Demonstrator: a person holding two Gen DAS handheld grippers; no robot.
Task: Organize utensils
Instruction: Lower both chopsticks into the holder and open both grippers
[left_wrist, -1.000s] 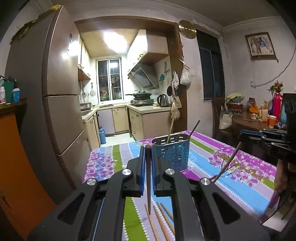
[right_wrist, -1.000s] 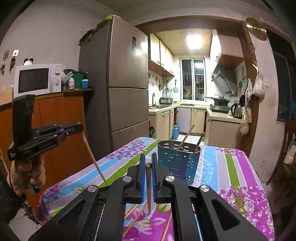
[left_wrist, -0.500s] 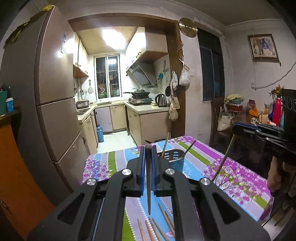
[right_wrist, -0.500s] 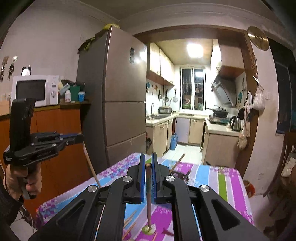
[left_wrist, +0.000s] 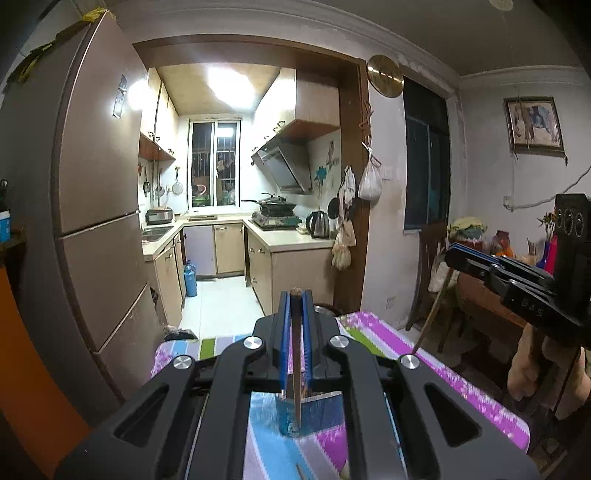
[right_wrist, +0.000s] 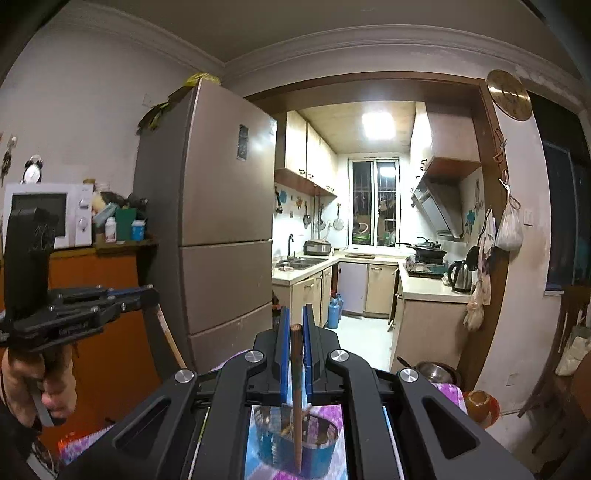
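Each gripper, left (left_wrist: 296, 295) and right (right_wrist: 294, 328), is clenched near the top of a chopstick (left_wrist: 296, 354), light, stiff and slippery, hanging above the blue holder (right_wrist: 295, 448) on the counter (left_wrist: 388, 343).

Two wooden chopsticks are up in the air, each hanging roughly upright with the tip pointing down. One chopstick (left_wrist: 296, 354) hangs over the blue perforated utensil holder (left_wrist: 314, 413), tip in front of its wall. The other chopstick (right_wrist: 296, 398) hangs over the same holder too, which has a couple more sticks (right_wrist: 286, 430) in it.
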